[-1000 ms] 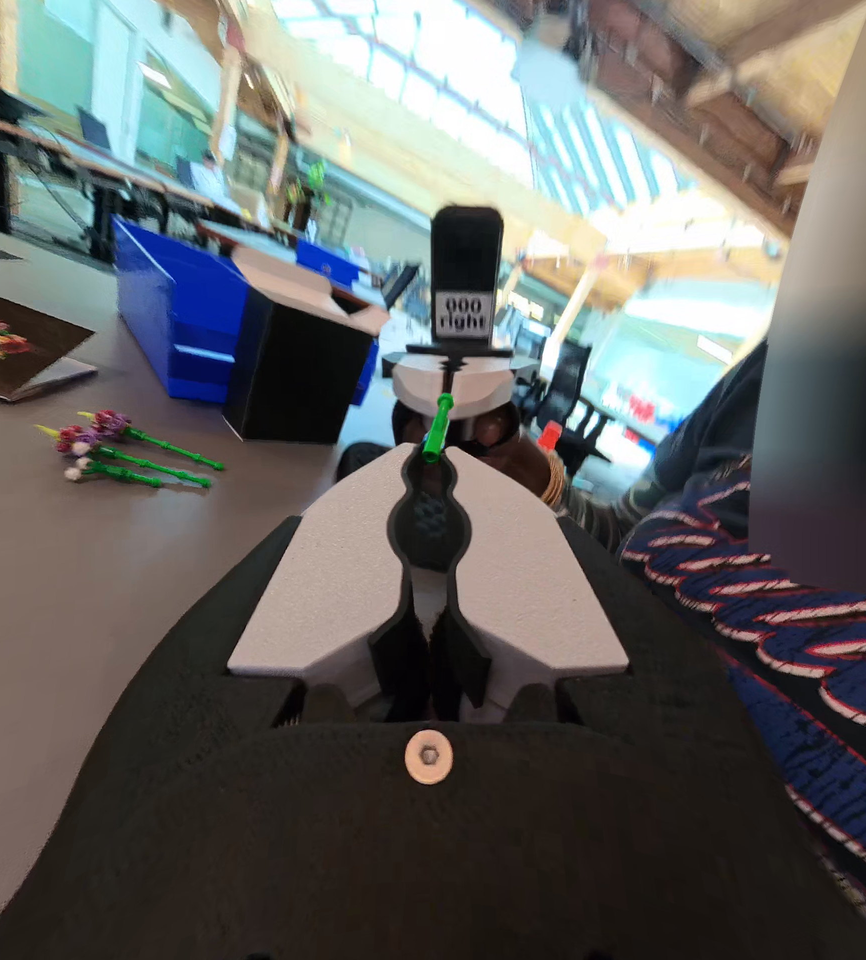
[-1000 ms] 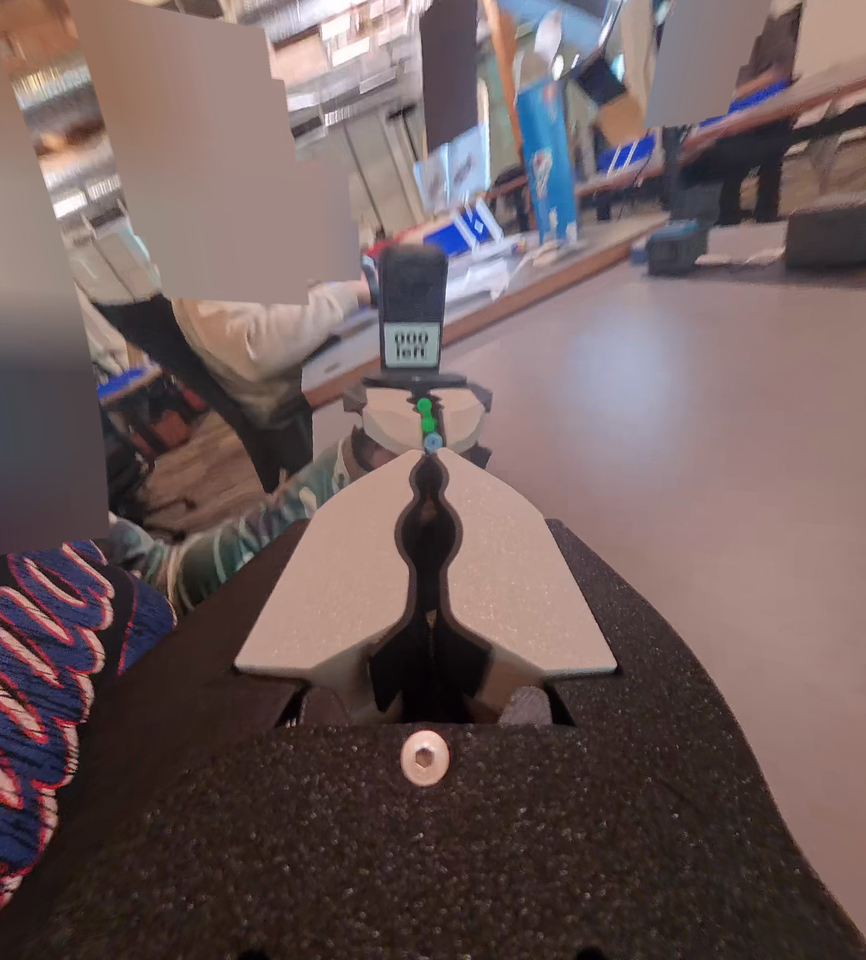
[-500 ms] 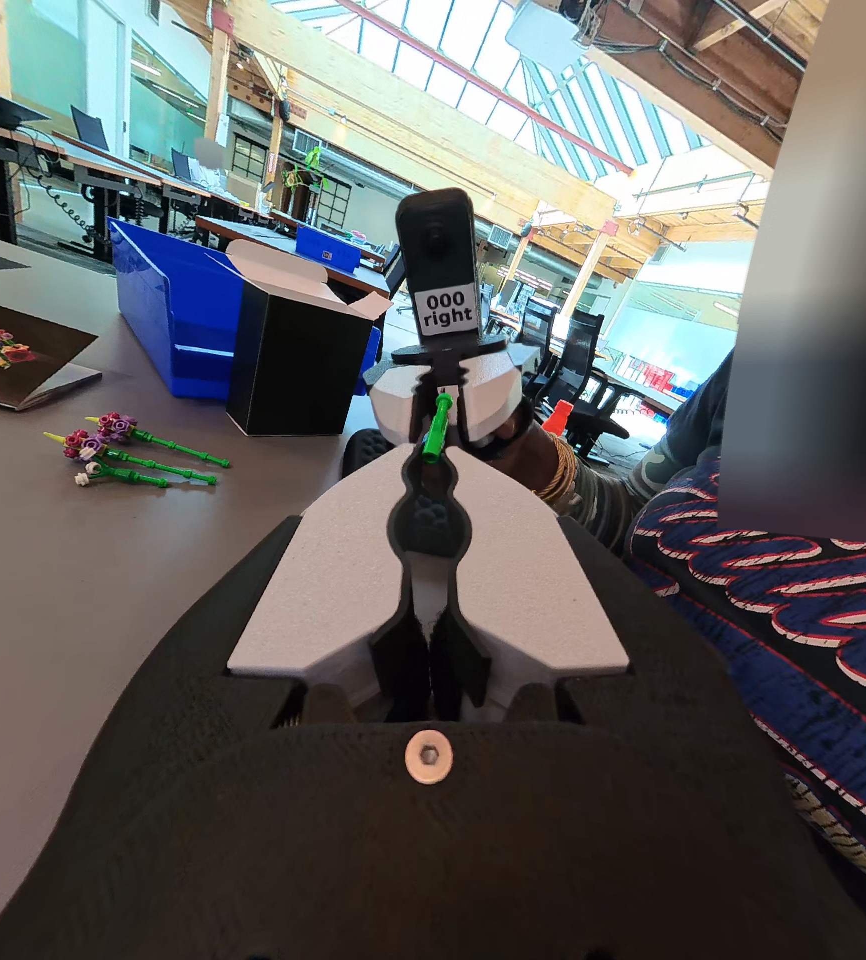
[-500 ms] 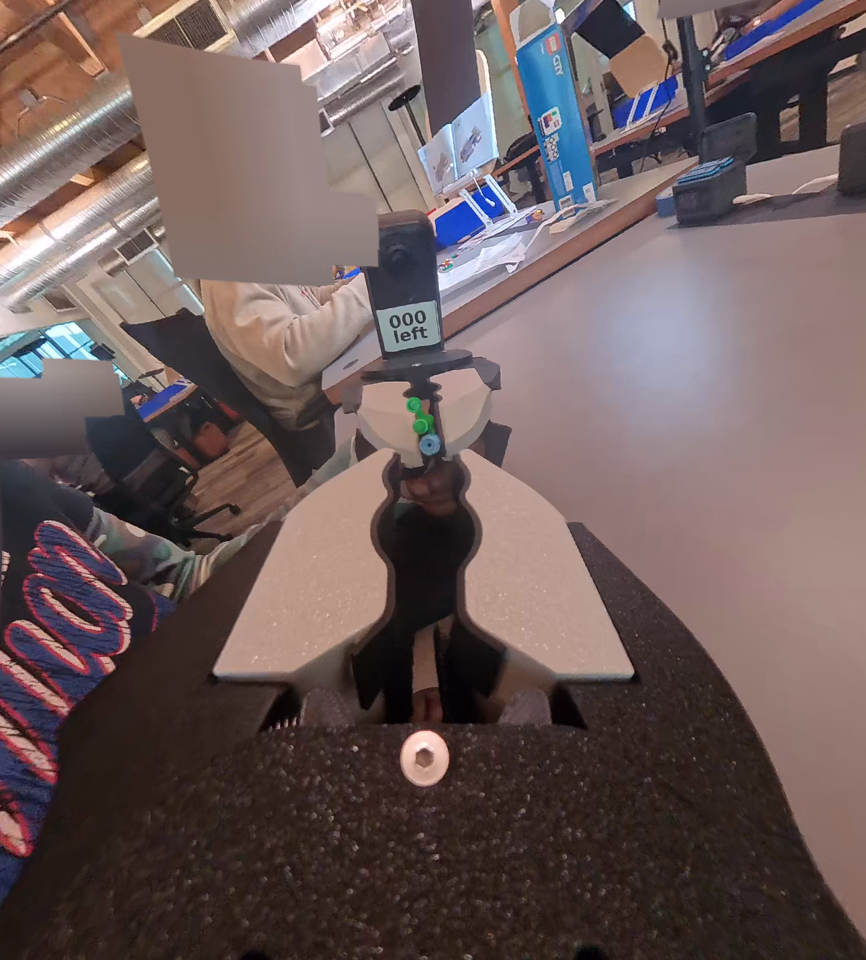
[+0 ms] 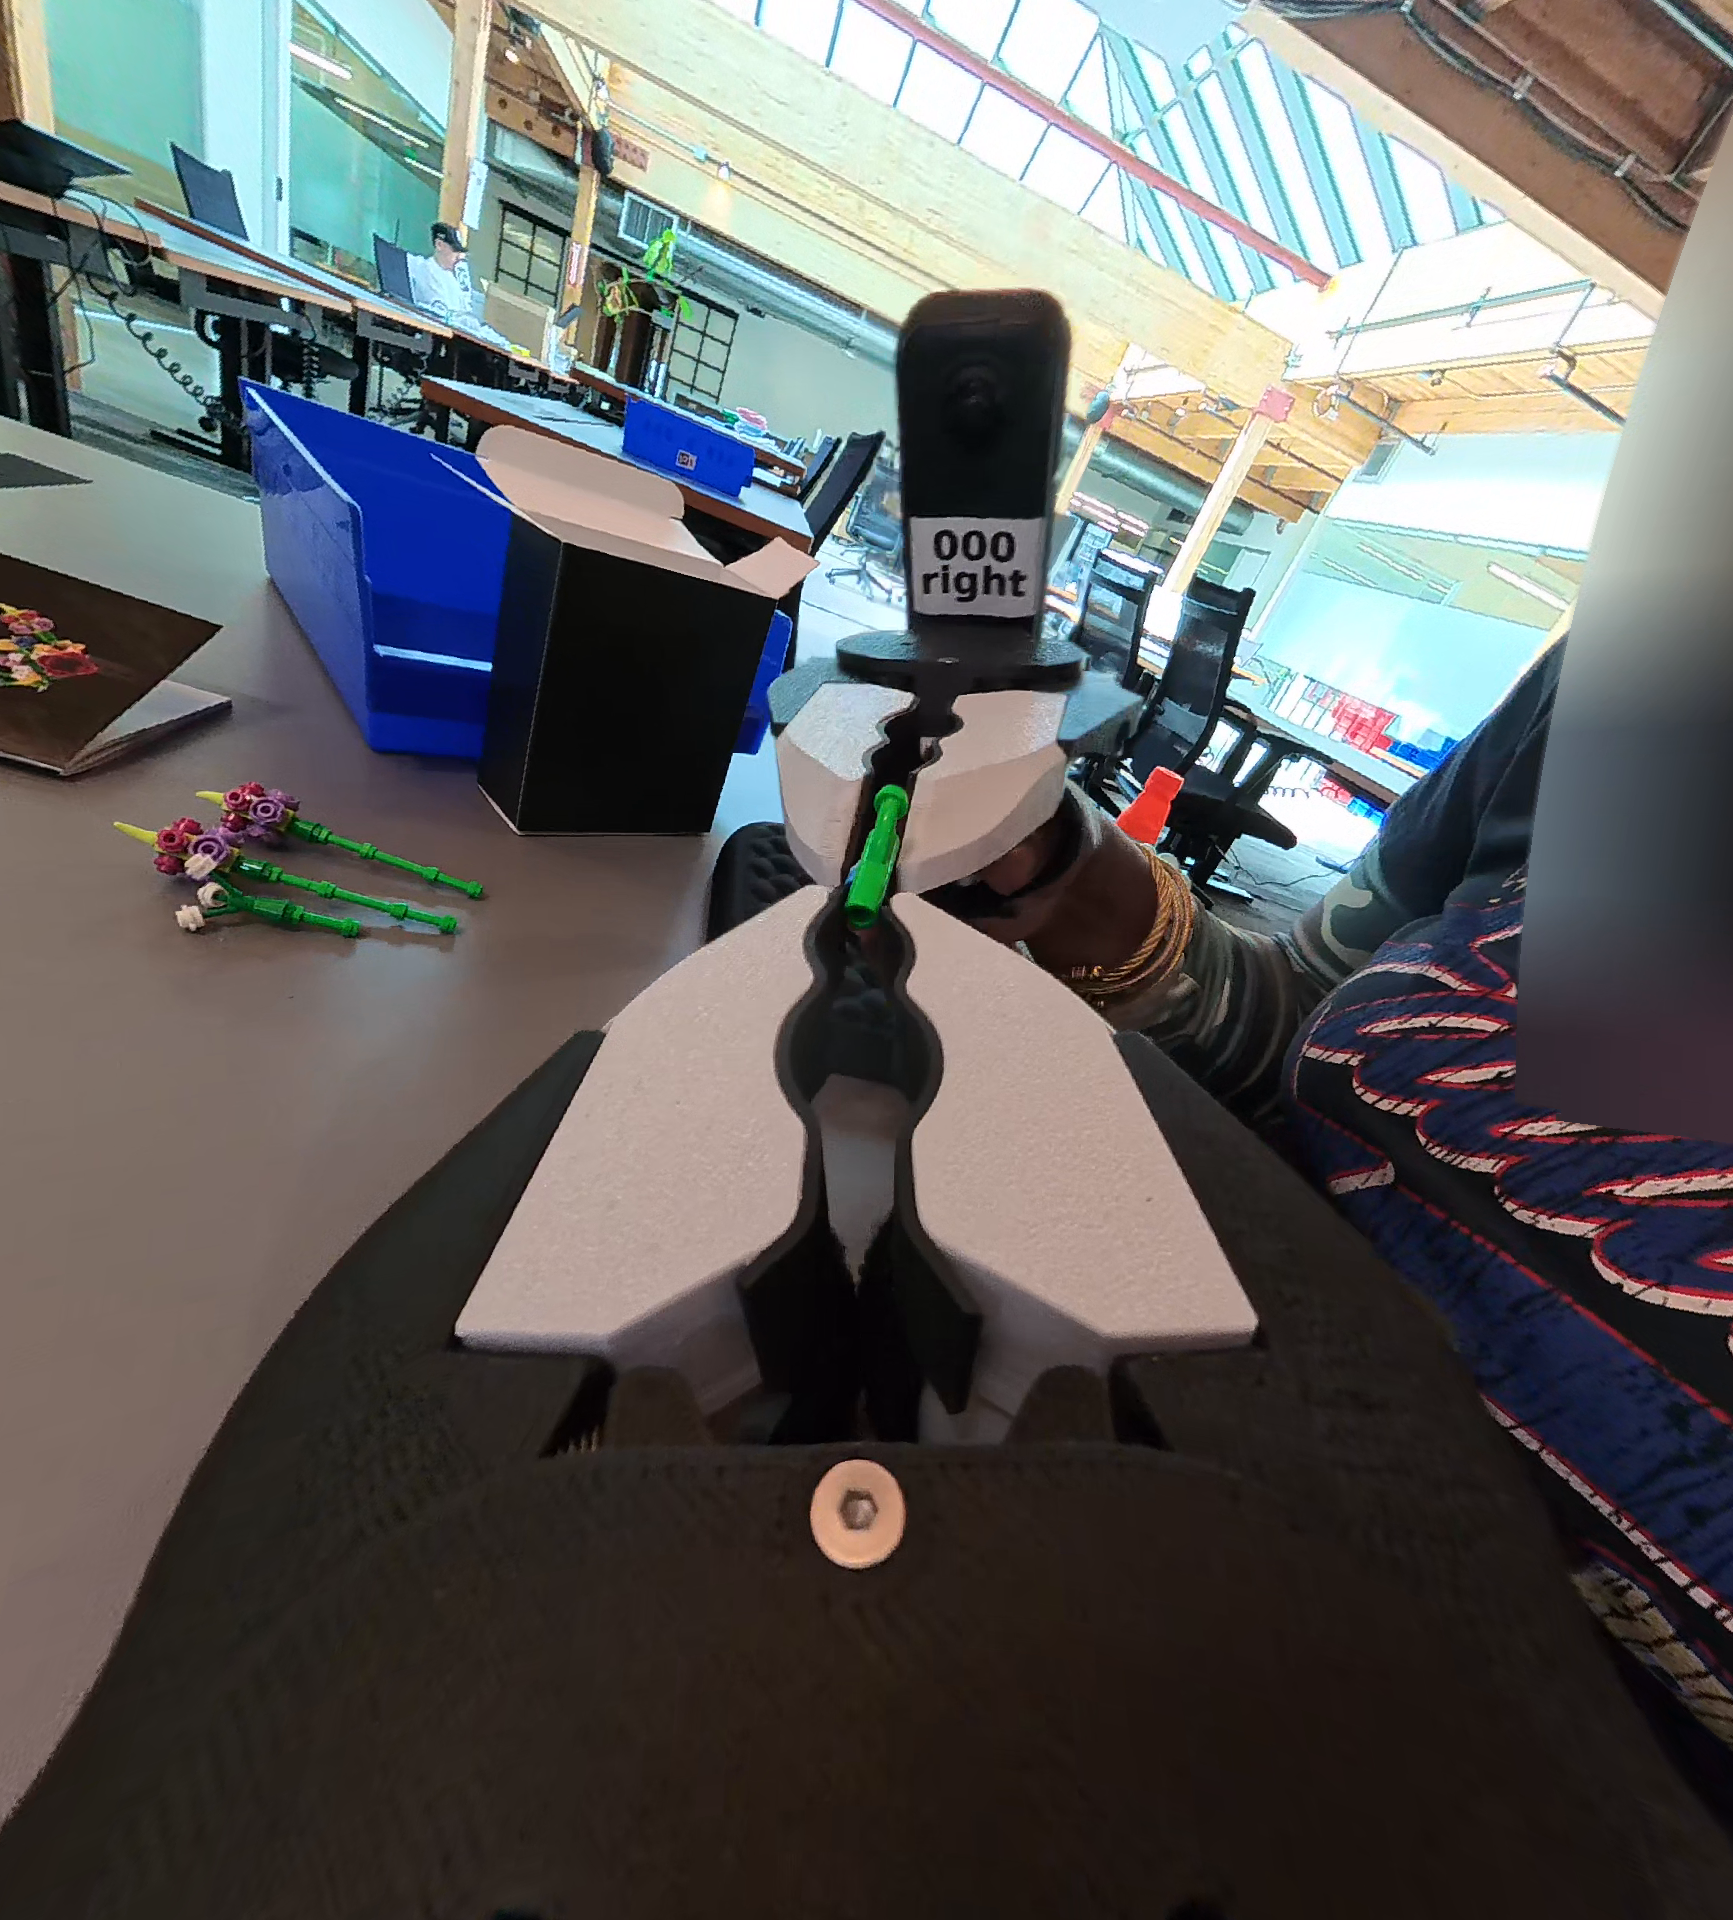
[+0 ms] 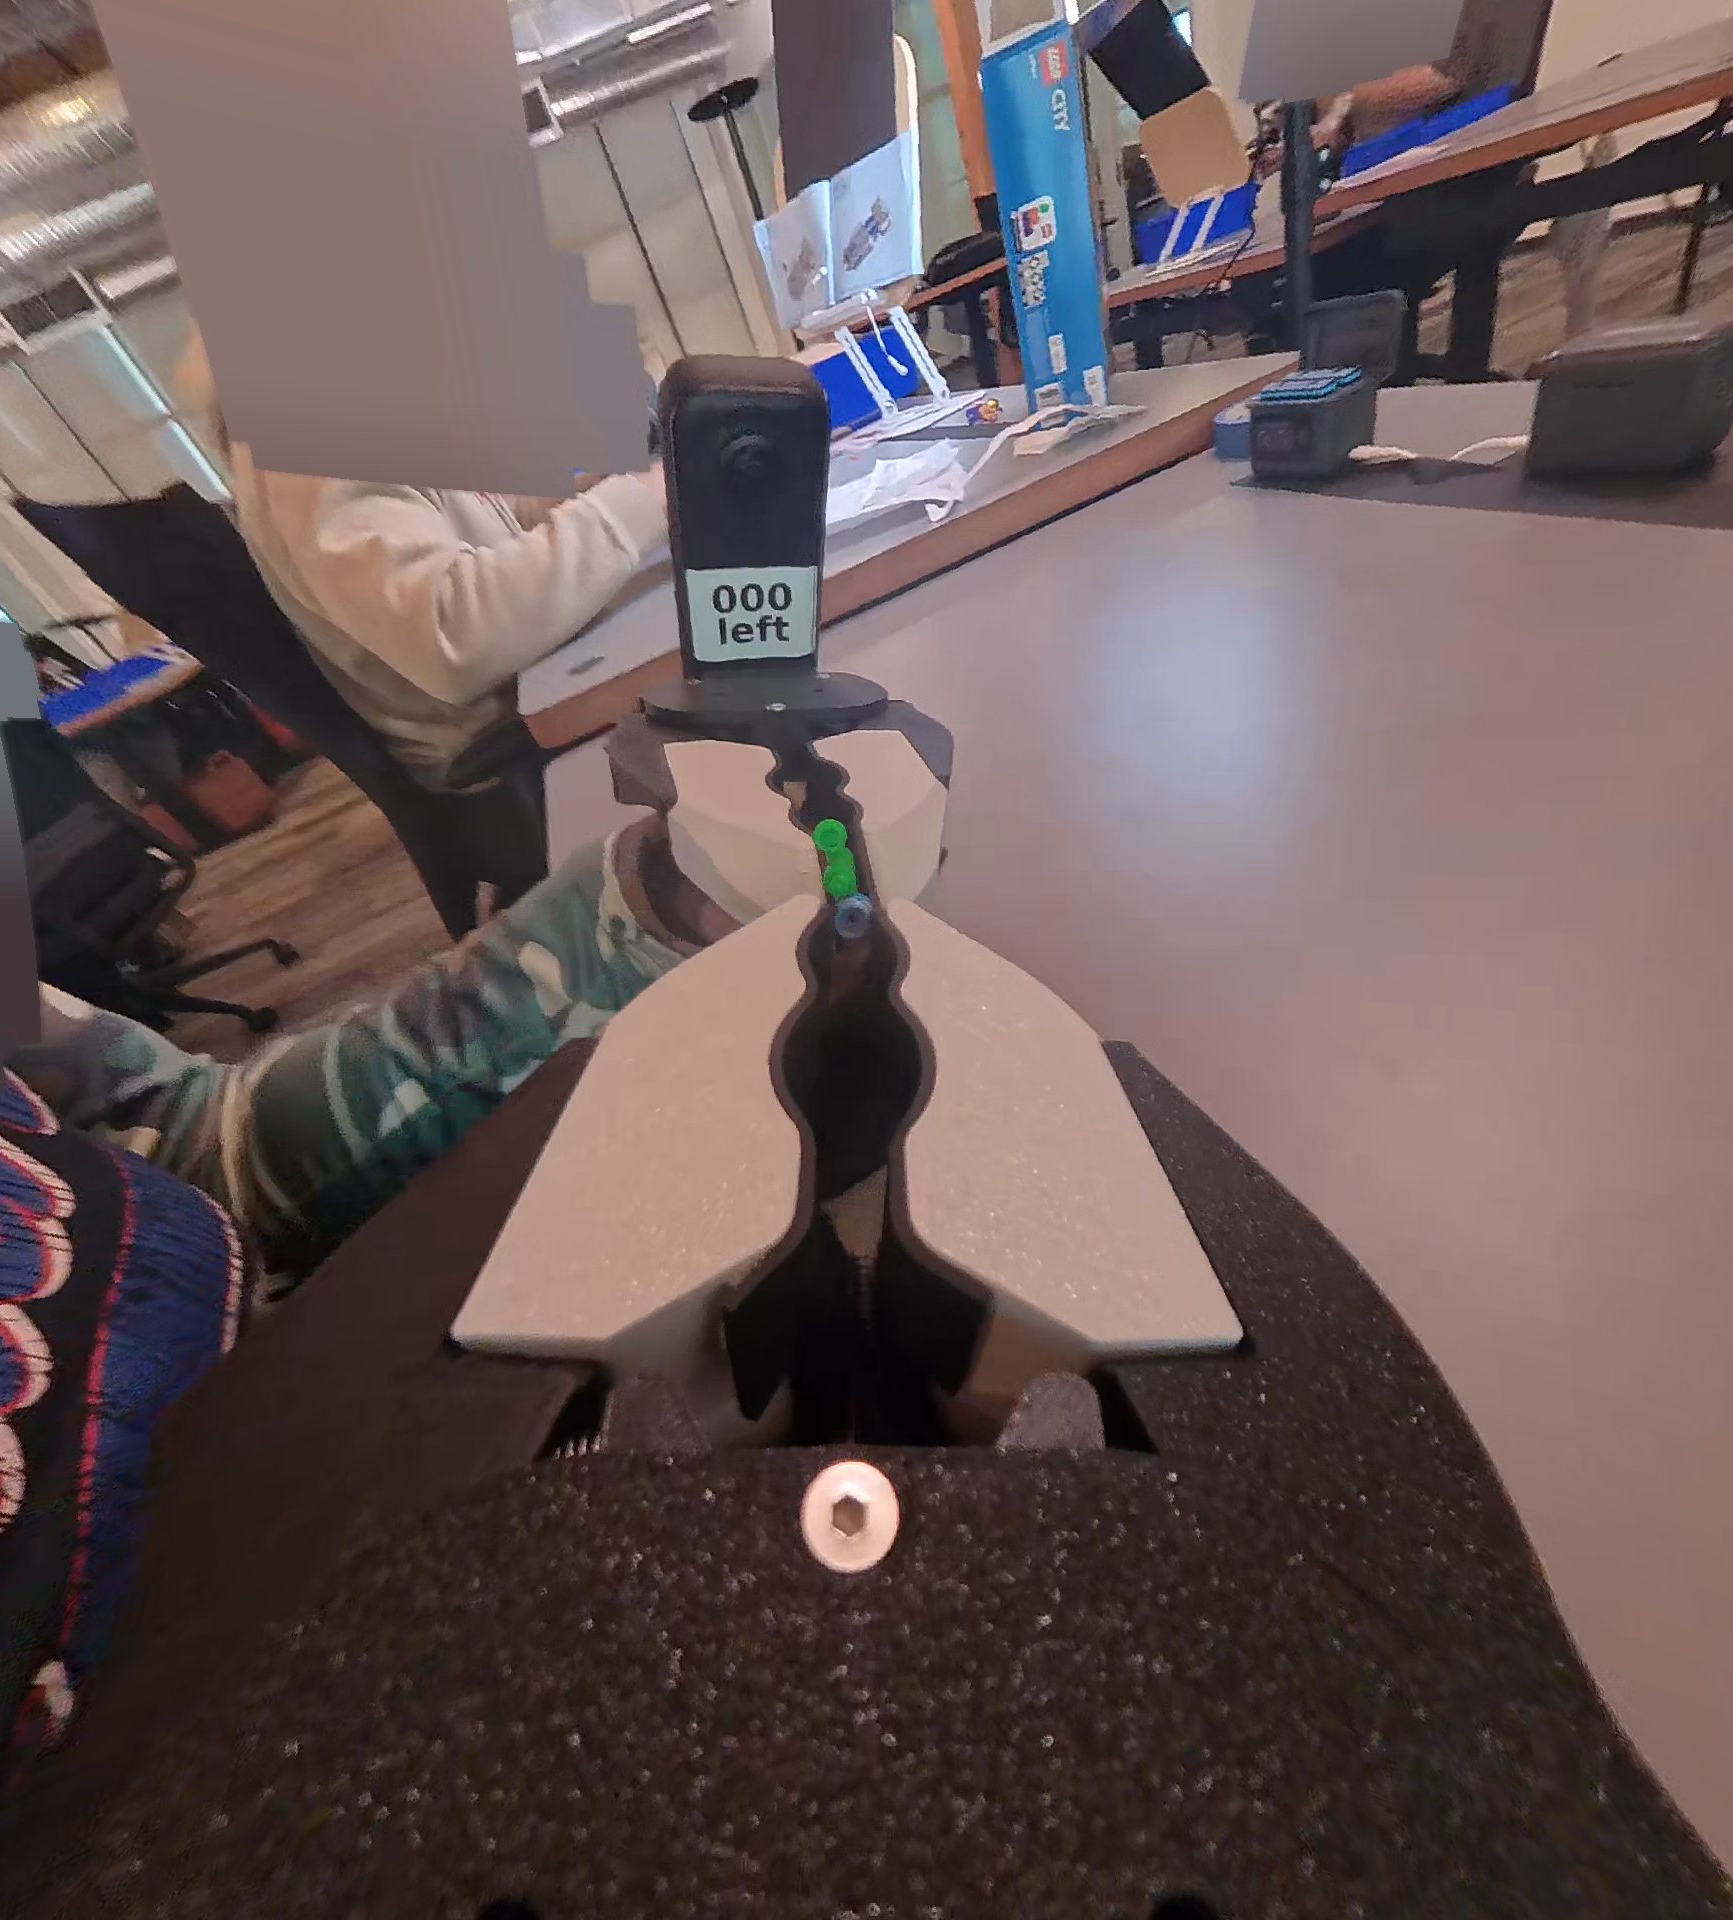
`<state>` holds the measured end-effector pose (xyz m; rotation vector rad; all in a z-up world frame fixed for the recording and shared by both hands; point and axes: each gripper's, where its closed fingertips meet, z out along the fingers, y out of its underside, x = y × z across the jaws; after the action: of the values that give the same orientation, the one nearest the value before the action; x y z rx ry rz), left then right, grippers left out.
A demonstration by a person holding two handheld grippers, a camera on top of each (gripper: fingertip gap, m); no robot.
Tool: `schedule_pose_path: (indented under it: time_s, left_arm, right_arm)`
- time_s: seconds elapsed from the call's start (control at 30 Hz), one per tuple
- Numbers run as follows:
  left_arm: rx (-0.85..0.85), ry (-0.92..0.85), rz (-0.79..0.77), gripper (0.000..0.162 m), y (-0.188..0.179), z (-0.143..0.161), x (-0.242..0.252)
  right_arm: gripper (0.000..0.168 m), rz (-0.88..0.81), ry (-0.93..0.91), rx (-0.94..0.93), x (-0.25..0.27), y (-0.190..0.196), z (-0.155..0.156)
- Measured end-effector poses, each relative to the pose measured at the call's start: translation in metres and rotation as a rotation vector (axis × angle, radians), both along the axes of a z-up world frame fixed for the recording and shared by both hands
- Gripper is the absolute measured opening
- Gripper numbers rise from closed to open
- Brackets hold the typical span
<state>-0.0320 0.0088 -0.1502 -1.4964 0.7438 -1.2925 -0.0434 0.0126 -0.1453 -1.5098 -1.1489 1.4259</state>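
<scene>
Spanning both views, the grey surface (image 5: 114, 1091) carries everything. Far left on it: a blue bin (image 5: 363, 582), with an open black box (image 5: 623, 686) touching its right side. Further left, a dark booklet (image 5: 41, 665) with flower pictures lies flat. Near the booklet and box, three toy flower stems (image 5: 301, 883) lie side by side, blooms to the left.

The two claws face each other tip to tip above the surface, each topped by a black camera (image 5: 981, 416).

Left claw (image 5: 860, 914): clenched on the near end of a small green stem piece (image 5: 872, 857). In the left view the piece runs from this claw's tips up into the right claw (image 6: 851, 920), which is also closed around it. In the right view the stem shows as green knobs with a small blue-grey end at the right claw's tips.

A person's hand with gold bangles (image 5: 1153, 925) grips the right claw's handle.
</scene>
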Motion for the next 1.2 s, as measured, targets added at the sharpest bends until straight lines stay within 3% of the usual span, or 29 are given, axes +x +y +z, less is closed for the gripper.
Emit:
schedule_pose_path:
  time_s: [0.17,0.33,0.47,0.7,0.83,1.0,1.2]
  left_arm:
    - [-0.026,-0.017,0.004,0.005,0.002,0.0,-0.001]
    - [-0.032,-0.034,-0.002,0.005,0.002,0.001,-0.003]
    - [-0.046,-0.17,0.039,0.004,0.006,0.014,-0.028]
    - [-0.051,-0.087,0.054,0.005,0.009,0.006,-0.018]
    - [-0.097,0.107,0.154,0.005,0.021,-0.015,-0.015]
    - [-0.18,0.592,0.272,0.005,0.029,-0.066,-0.025]
    - [-0.284,0.624,0.2,0.006,0.021,-0.083,-0.02]
  right_arm:
    - [0.006,-0.047,-0.03,0.136,0.0,0.002,0.001]
    - [0.006,-0.042,-0.014,0.128,0.001,0.003,0.003]
    - [0.006,-0.102,0.037,0.094,0.027,0.021,0.014]
    - [0.006,-0.081,0.08,0.042,0.034,0.02,0.02]
    - [0.006,-0.084,0.059,0.054,0.03,0.018,0.014]
    - [0.006,-0.092,0.038,0.024,0.031,0.021,0.002]
    - [0.006,-0.094,-0.006,0.045,0.031,0.021,-0.004]
